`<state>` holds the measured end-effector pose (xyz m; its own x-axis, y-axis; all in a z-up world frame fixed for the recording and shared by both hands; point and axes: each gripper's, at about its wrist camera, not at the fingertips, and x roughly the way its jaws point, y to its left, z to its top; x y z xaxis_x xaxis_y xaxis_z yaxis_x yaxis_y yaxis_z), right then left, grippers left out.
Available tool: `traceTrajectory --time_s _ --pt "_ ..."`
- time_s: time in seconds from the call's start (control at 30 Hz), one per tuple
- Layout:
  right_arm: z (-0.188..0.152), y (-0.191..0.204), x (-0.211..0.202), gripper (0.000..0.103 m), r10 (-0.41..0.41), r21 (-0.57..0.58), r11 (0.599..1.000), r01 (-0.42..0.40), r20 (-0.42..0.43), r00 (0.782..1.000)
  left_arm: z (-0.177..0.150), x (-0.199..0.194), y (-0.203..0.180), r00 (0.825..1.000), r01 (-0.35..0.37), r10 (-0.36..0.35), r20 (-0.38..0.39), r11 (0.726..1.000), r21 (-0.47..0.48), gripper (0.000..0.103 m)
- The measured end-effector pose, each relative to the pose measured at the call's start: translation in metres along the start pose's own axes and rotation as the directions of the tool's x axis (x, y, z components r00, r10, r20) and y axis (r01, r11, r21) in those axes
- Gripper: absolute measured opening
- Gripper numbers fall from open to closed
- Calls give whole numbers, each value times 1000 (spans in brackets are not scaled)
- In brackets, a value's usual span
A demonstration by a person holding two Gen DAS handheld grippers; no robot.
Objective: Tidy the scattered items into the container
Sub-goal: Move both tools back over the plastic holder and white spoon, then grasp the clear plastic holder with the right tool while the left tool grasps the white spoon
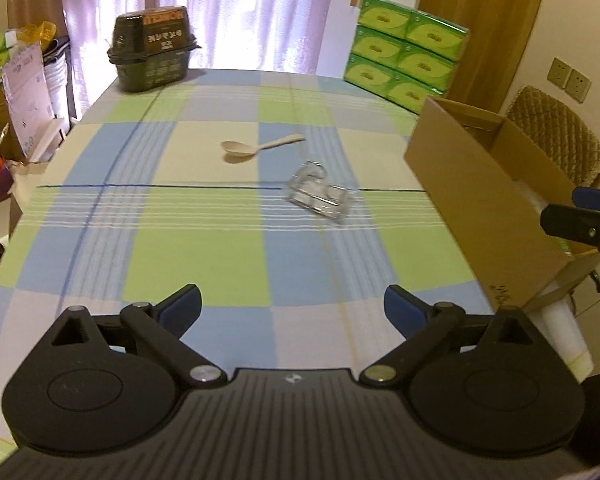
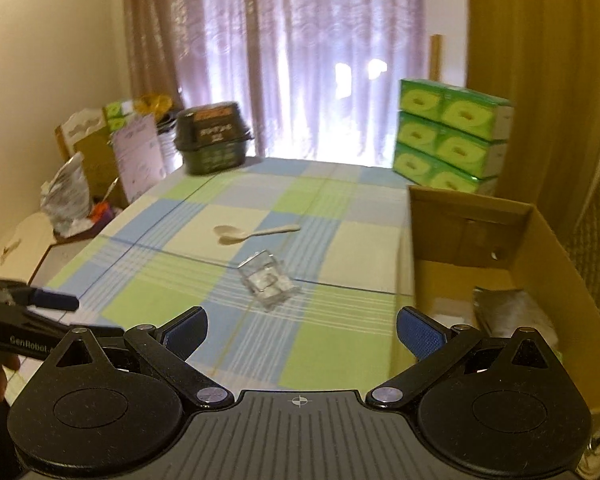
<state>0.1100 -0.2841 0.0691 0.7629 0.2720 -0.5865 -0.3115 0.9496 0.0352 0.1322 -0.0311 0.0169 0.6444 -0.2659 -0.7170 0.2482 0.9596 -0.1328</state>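
A beige plastic spoon lies mid-table on the checked cloth. Nearer to me a clear glass mug lies on its side. An open cardboard box stands at the table's right edge, with a silvery packet inside. My left gripper hovers open over the near part of the table, well short of the mug, holding nothing. My right gripper is open too, empty, its right finger by the box's near corner.
A dark lidded container sits at the far left corner of the table. Stacked green tissue packs stand at the far right. Boxes and bags crowd the floor on the left; a wicker chair stands behind the box.
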Motion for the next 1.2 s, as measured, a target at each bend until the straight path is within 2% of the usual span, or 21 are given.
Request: traceTrajectory --time_s 0.4,0.53,0.8,0.83,0.87,1.1,1.17,1.2 --pt "4 26 81 103 34 -148 988 -46 -83 996 30 59 46 999 -49 49 3 989 143 96" --pt "5 30 112 103 32 -175 983 -48 -93 995 40 84 55 1000 -19 16 13 973 229 96" --pt "8 34 181 103 45 -264 962 -76 -122 992 62 136 74 999 32 -38 12 945 326 96" --pt "7 34 190 89 50 -270 959 -85 -132 990 63 141 76 999 34 -40 10 943 331 96" --pt "6 34 199 81 58 -276 956 -98 -150 987 65 147 78 999 37 -42 9 941 335 96" --pt "1 33 241 80 60 -332 935 -122 -190 980 72 179 83 998 61 -66 3 925 375 96" --pt "1 33 251 65 64 -345 929 -132 -203 977 75 188 83 997 72 -78 -2 919 388 96" --pt "1 34 256 65 62 -354 925 -135 -210 976 77 191 83 996 79 -84 -6 916 394 96"
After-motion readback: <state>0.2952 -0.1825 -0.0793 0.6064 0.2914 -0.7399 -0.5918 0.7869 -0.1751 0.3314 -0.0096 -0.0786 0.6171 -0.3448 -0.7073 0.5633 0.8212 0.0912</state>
